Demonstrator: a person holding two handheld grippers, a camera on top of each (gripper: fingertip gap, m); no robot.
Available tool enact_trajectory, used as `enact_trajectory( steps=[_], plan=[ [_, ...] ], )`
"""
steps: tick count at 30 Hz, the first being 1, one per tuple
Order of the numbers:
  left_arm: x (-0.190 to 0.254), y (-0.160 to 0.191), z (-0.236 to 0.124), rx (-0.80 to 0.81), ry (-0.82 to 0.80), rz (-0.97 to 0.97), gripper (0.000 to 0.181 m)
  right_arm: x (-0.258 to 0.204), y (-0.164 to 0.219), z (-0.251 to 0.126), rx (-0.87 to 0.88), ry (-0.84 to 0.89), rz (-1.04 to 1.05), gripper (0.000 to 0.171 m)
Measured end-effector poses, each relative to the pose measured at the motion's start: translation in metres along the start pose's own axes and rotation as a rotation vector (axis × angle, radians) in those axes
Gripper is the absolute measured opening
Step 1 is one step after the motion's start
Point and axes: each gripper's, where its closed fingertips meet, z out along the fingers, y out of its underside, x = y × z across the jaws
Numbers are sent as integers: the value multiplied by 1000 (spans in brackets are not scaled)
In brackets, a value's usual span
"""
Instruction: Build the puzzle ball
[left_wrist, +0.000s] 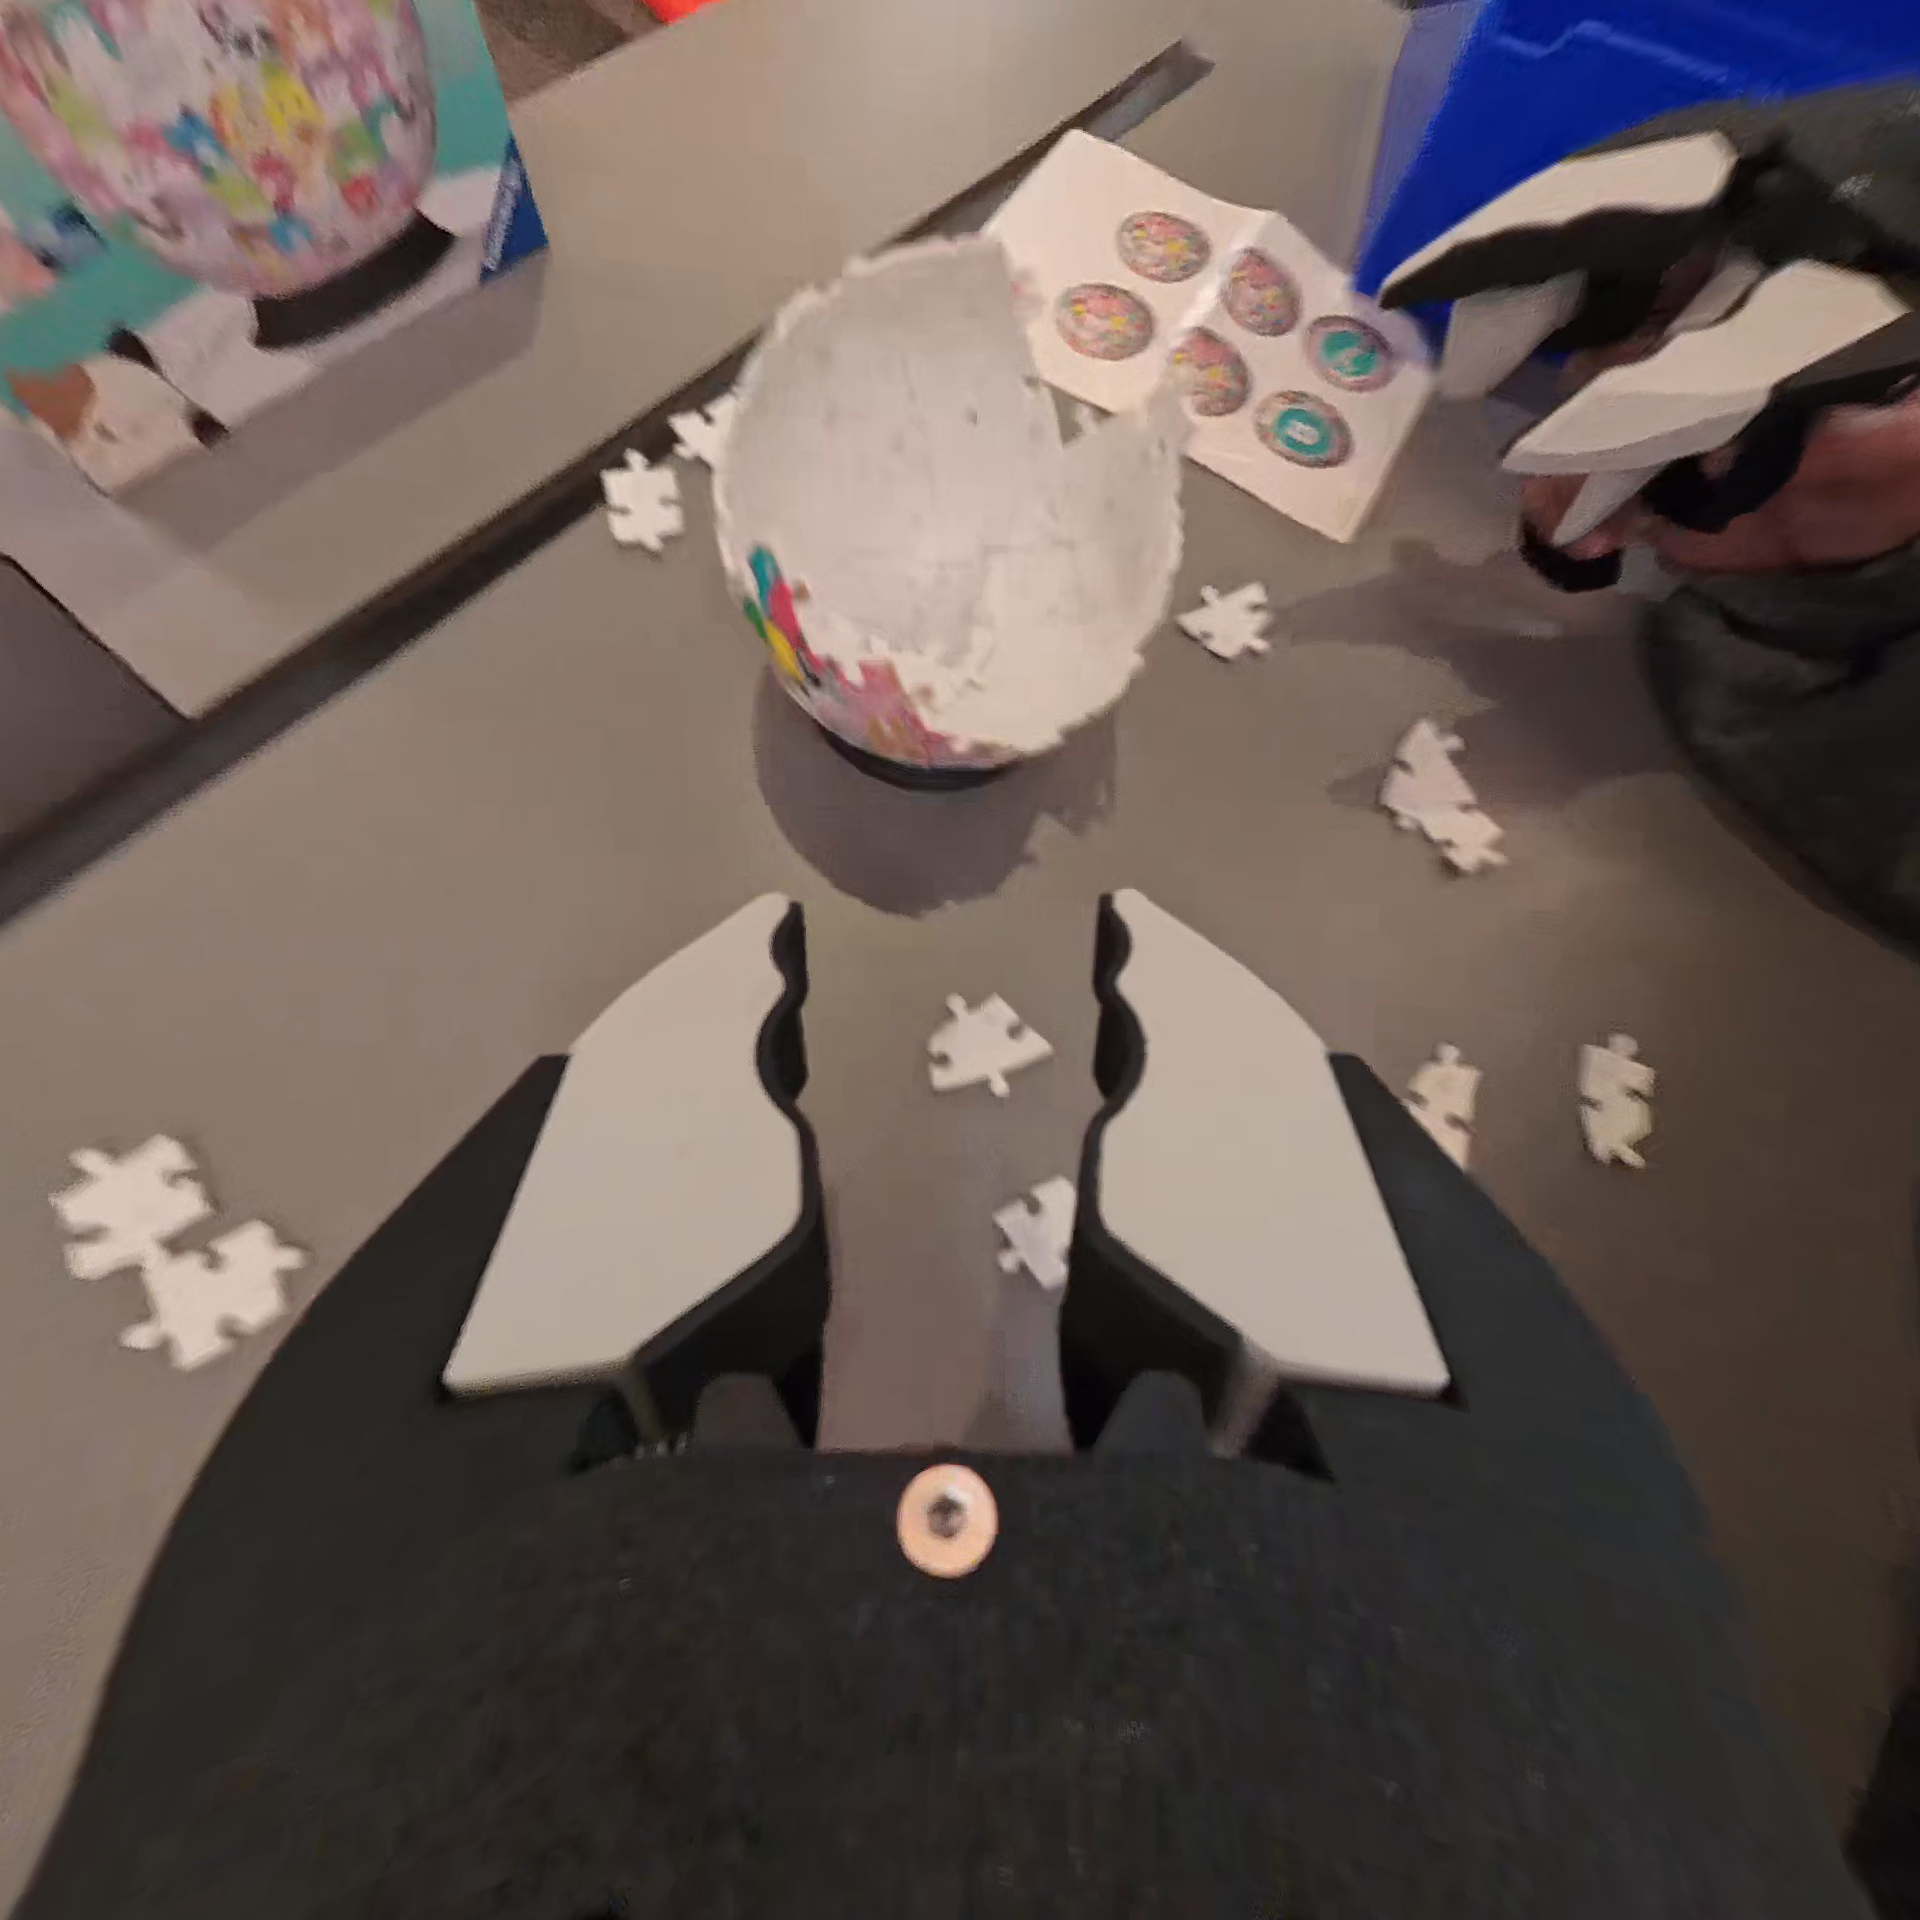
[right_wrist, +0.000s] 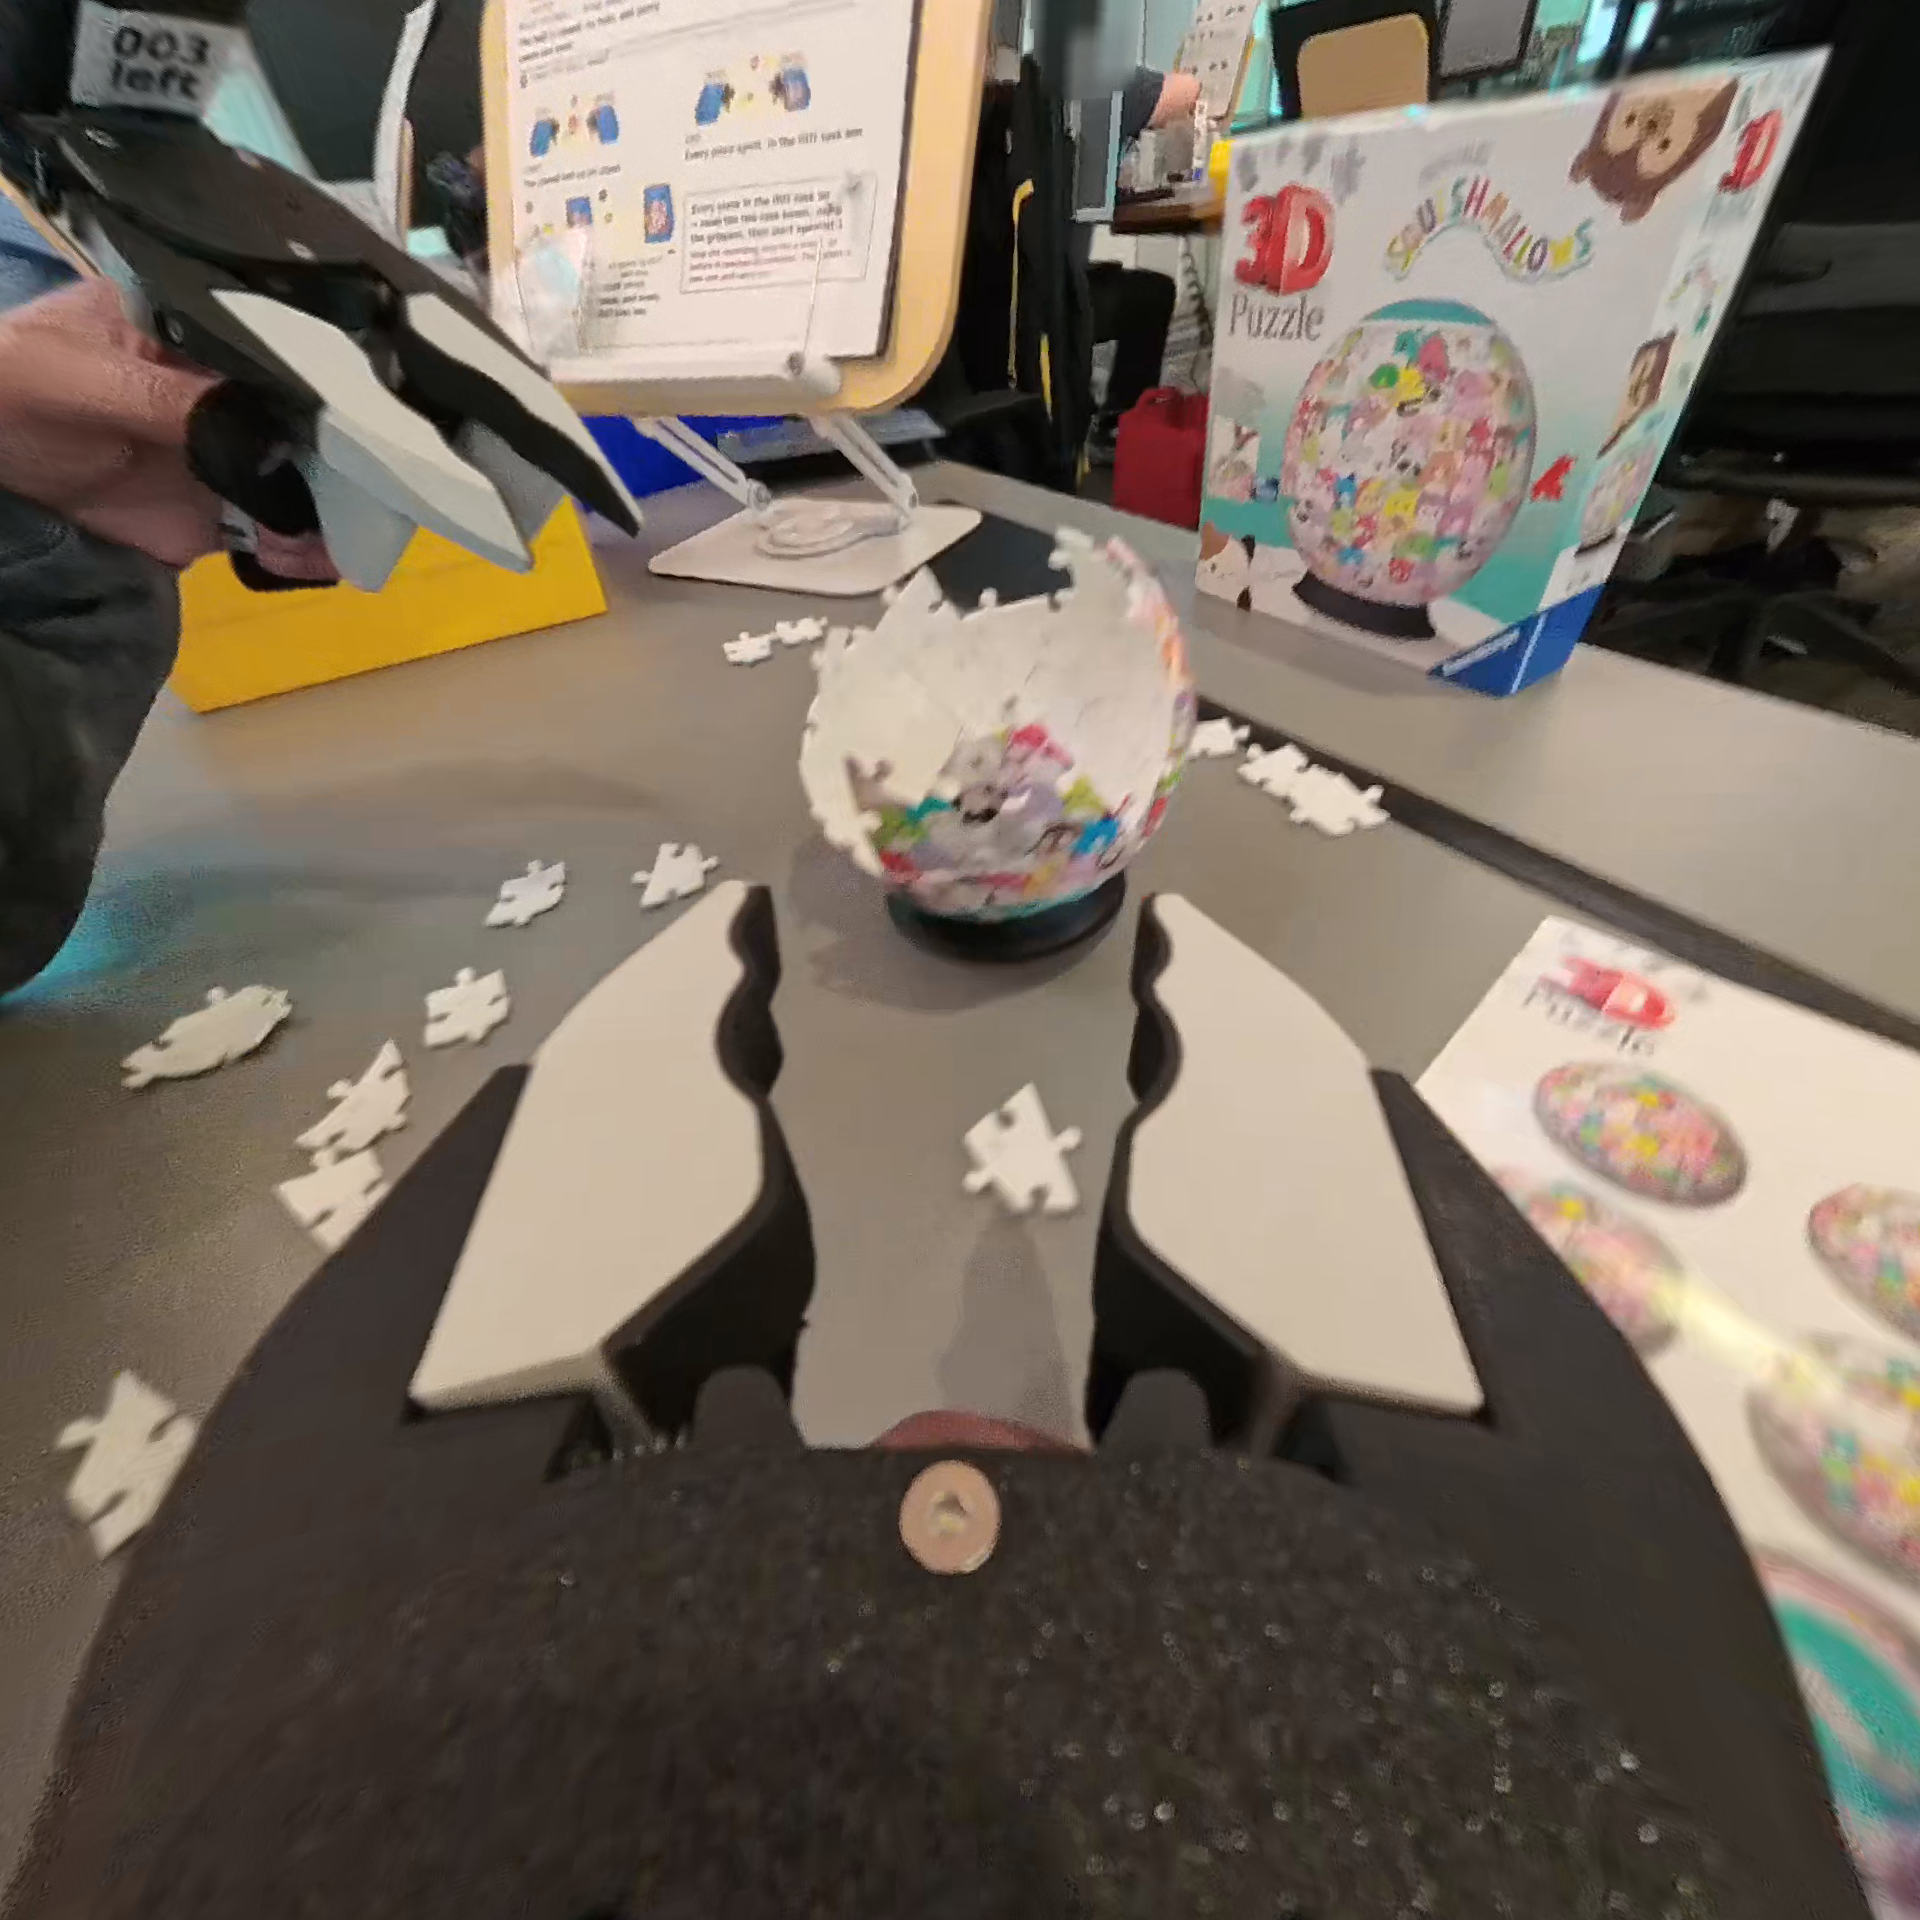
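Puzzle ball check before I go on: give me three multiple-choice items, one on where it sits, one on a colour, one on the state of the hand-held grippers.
1. The half-built puzzle ball rests on:
A. a black ring stand
B. the yellow bin
C. the instruction sheet

2. The loose pieces on the table show which face?
A. blue
B. white
C. pink

3. The left hand-held gripper and right hand-held gripper are:
A. both shut on pieces
B. one open, one shut
C. both open, empty

Answers: 1 A, black ring stand shows under the shell. 2 B, all lie white side up. 3 C, bare table shows between each pair of fingers.
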Motion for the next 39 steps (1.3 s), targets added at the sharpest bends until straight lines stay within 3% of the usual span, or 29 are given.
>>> enact_trajectory(
  steps=[5,12,14,18,22,29,36,39],
  plan=[
    [22,54,-23,135,99,-122,54,-37,23,-35,-40,120,24,78],
    [86,101,-29,256,119,-181,57,-97,49,-66,-34,161,167,76],
    [98,100,-35,242,71,-130,85,-113,52,-74,-25,165,149,71],
    [114,87,-44,362,41,-88,78,-130,51,-84,-64,201,17,72],
    [98,84,-35,414,-29,-93,93,-135,39,-89,-19,208,-36,68],
    [91,68,-38,481,-97,-13,89,-136,41,-91,-5,183,-24,66],
    [101,84,-25,364,-70,-23,75,-123,40,-92,2,197,4,62],
    [108,90,-28,348,-48,-43,67,-132,34,-94,25,169,-13,45]
  ],
)
